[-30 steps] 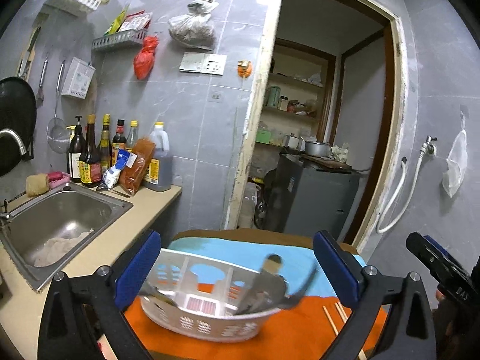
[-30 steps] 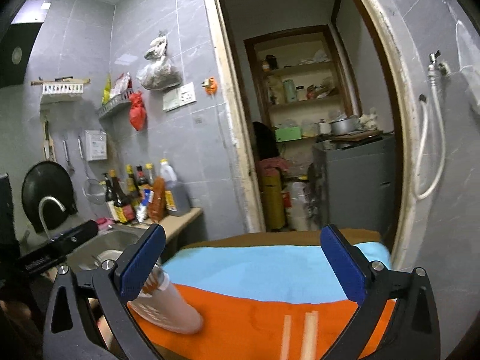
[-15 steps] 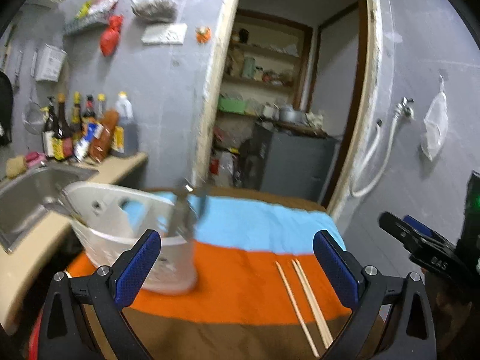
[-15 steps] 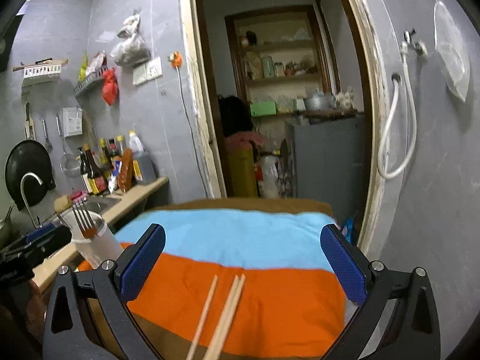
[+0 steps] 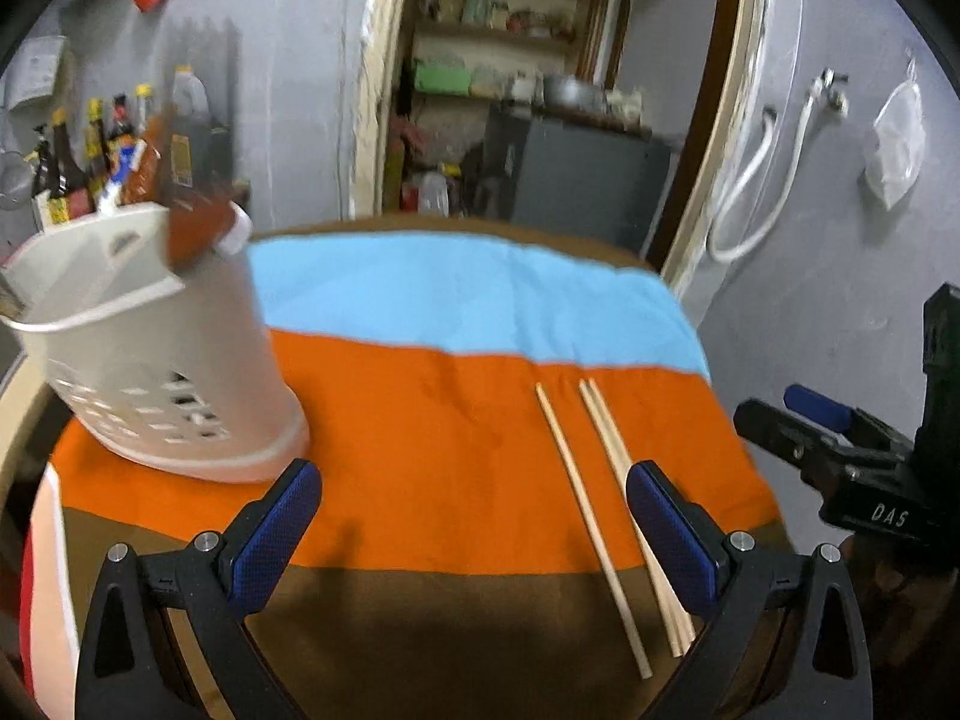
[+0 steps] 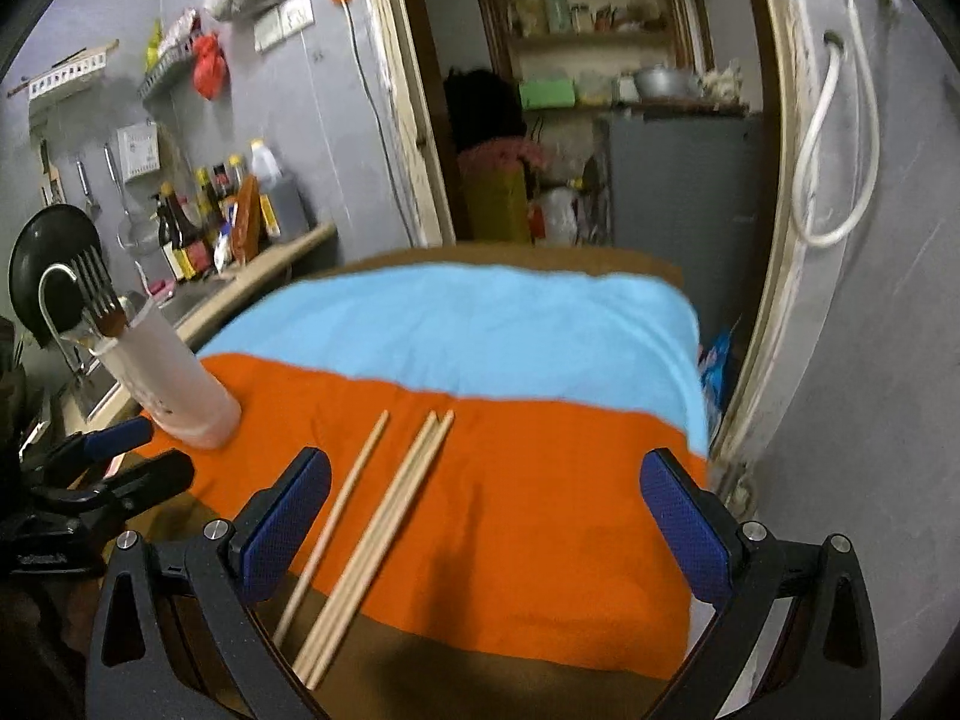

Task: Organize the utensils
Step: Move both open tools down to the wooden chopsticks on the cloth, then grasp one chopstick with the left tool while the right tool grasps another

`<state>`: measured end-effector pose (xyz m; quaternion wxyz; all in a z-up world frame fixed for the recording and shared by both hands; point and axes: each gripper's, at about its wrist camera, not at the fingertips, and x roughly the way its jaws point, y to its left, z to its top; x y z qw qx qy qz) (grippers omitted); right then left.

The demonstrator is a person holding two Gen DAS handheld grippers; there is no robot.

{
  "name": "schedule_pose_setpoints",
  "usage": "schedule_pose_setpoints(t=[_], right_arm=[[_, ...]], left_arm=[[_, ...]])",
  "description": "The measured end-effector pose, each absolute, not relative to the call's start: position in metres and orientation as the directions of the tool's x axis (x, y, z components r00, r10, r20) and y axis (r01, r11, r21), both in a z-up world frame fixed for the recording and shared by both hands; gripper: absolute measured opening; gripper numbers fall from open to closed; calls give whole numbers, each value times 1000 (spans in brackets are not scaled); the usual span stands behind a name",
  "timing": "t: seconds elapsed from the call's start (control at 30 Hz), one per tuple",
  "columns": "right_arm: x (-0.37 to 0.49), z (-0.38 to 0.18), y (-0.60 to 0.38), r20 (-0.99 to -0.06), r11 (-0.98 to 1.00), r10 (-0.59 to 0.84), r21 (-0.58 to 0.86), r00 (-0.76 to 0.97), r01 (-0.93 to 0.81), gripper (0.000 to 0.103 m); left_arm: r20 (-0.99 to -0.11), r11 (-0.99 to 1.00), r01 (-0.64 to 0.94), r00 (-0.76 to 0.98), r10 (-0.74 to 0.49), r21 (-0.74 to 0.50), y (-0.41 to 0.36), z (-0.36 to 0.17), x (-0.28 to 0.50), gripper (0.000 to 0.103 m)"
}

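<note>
- Chopsticks — three bare wooden sticks lying flat on the striped cloth, across the orange band and onto the brown band nearest the cameras.
- In the left wrist view they sit at about 4 o'clock from frame centre: one stick alone, then a pair touching each other just to its right. The pair's near ends run under the left gripper's right finger.
- In the right wrist view the same sticks lie at 7 o'clock, single stick on the left, pair on the right, near ends beside the right gripper's left finger.
- Holder — white plastic, perforated low on its wall, standing on the orange band at 9 o'clock in the left view; it looks tilted, though the fisheye may account for that. A brown handle pokes out of its top; blurred.
- Right view shows the holder at 9 o'clock with a fork in it, tines up.
- Left gripper: fingers spread wide, nothing between them, above the brown band.
- Right gripper: fingers likewise wide apart and empty, above the orange band, right of the chopsticks.
- Each gripper appears at the edge of the other's view — well apart from the sticks' far ends.
- Bottles stand on the counter at 10 o'clock in the right view, behind the holder.
- Doorway beyond the cloth, shelves inside; detail too blurred to read.
</note>
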<state>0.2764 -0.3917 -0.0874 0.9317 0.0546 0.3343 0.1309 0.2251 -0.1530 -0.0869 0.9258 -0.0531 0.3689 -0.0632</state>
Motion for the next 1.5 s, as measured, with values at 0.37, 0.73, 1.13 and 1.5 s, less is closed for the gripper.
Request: schedule_pose_setpoints(t=[0.37,0.73,1.13,1.5], right_arm=[[316,-131,-392,-690,928,371,290,621,-233,53],[337,-146,-375,-709,903,429,321,560,-285,51],[356,-148,-345,-776,922,361,215,517,-322,46],[351,-140,-340,-828,936,299,159,474,-313,44]], left_arm=[[-780,970,160,577,-243,-184,-184,-122,259,57],[-822,977,185,535,-194,-110,-205,-136,285,33],[-821,970,145,517,-243,-196,-183,-135,294,15],[-827,967,120,501,-256,-226,-177,-137,292,10]])
